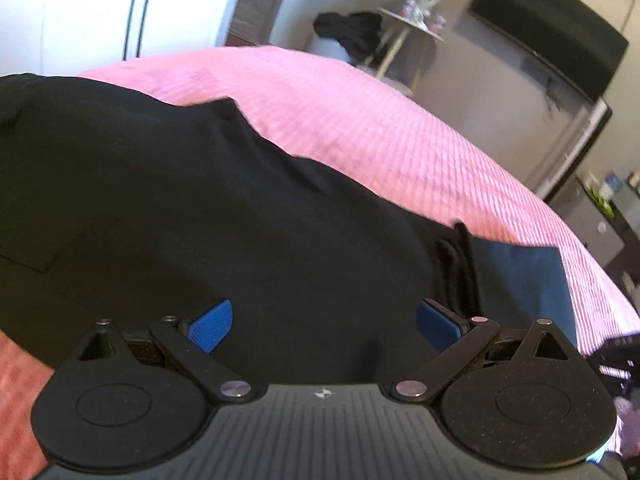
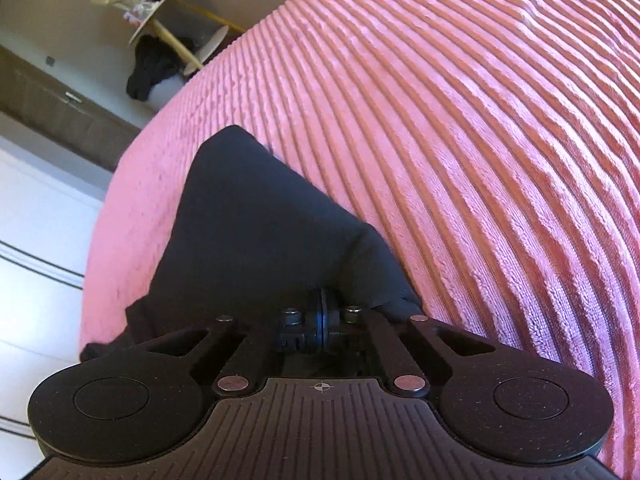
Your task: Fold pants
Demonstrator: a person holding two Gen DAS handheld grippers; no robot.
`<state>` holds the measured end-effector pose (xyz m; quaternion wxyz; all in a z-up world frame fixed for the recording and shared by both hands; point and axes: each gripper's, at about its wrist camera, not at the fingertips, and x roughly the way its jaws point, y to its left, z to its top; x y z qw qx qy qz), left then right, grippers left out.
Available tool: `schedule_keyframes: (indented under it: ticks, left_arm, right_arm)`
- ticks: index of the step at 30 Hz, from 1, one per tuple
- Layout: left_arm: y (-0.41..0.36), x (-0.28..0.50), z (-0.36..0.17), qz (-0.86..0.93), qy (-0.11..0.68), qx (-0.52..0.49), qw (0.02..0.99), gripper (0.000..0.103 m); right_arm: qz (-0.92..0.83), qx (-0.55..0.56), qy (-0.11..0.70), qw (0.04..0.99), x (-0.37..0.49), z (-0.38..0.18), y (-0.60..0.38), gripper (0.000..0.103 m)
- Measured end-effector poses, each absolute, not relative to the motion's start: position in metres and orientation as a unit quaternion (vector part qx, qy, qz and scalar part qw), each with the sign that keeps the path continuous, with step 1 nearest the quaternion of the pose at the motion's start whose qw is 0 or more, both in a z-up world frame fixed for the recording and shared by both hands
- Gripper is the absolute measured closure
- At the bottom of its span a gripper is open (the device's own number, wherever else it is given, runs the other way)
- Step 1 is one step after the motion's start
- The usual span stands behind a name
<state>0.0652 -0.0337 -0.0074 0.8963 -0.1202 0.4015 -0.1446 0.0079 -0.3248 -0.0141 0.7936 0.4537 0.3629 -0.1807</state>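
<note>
Black pants [image 1: 200, 200] spread on a pink bed [image 1: 380, 128]. Right tool [image 2: 322, 310] is clamped on a fabric edge, cloth rising toward 12 o'clock from its tips. Left tool [image 1: 324, 320] stands wide, pads bare, pants filling its view from 9 to 2 o'clock. Judged best: carry the pinched edge low and taut, keeping layers aligned while the left tool steadies the cloth.
</note>
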Motion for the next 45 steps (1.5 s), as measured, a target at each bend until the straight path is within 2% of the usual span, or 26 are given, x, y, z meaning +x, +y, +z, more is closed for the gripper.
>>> schedule_keyframes:
  ticks: [1, 3, 6, 8, 11, 13, 21, 26, 28, 30, 31, 33, 36, 45]
  left_arm:
    - [-0.041, 0.063, -0.005, -0.151, 0.403, -0.118, 0.895, 0.004]
    - [-0.057, 0.058, -0.002, -0.164, 0.406, -0.122, 0.891, 0.004]
    - [-0.072, 0.061, -0.007, -0.178, 0.429, -0.144, 0.874, 0.004]
    - [-0.078, 0.069, -0.012, -0.178, 0.450, -0.172, 0.858, 0.004]
    - [-0.084, 0.080, -0.019, -0.173, 0.470, -0.214, 0.839, 0.004]
    - [-0.087, 0.088, -0.021, -0.183, 0.481, -0.233, 0.825, 0.004]
    - [-0.105, 0.112, -0.031, -0.229, 0.499, -0.290, 0.783, 0.005]
    - [-0.124, 0.111, -0.029, -0.234, 0.501, -0.274, 0.787, 0.011]
    - [-0.135, 0.108, -0.024, -0.237, 0.496, -0.244, 0.799, 0.021]
    - [-0.142, 0.106, -0.022, -0.237, 0.497, -0.218, 0.806, 0.056]
    - [-0.143, 0.107, -0.023, -0.236, 0.500, -0.208, 0.807, 0.062]
    - [-0.139, 0.108, -0.022, -0.225, 0.504, -0.194, 0.811, 0.082]
    - [-0.132, 0.108, -0.021, -0.223, 0.506, -0.211, 0.806, 0.090]
    - [-0.133, 0.105, -0.003, -0.231, 0.487, -0.193, 0.820, 0.092]
  right_arm:
    - [-0.178, 0.466, 0.354, 0.791, 0.002, -0.015, -0.328, 0.103]
    - [-0.163, 0.501, 0.327, 0.784, -0.013, -0.017, -0.334, 0.096]
    - [-0.151, 0.519, 0.296, 0.787, -0.031, -0.013, -0.334, 0.077]
    - [-0.140, 0.507, 0.284, 0.802, -0.035, -0.005, -0.329, 0.056]
    - [-0.124, 0.494, 0.275, 0.815, -0.035, -0.001, -0.327, 0.040]
    - [-0.108, 0.509, 0.272, 0.809, -0.032, -0.006, -0.331, 0.037]
    - [-0.068, 0.567, 0.252, 0.781, -0.039, -0.025, -0.349, 0.035]
    - [-0.065, 0.563, 0.252, 0.784, -0.040, -0.024, -0.348, 0.035]
    - [-0.064, 0.564, 0.249, 0.785, -0.041, -0.023, -0.347, 0.035]
    - [-0.061, 0.566, 0.239, 0.787, -0.042, -0.023, -0.346, 0.039]
    - [-0.057, 0.566, 0.231, 0.789, -0.046, -0.022, -0.347, 0.041]
    - [-0.047, 0.560, 0.214, 0.799, -0.052, -0.017, -0.345, 0.048]
    - [-0.037, 0.543, 0.202, 0.814, -0.056, -0.008, -0.341, 0.053]
    - [-0.035, 0.547, 0.183, 0.816, -0.067, -0.001, -0.339, 0.049]
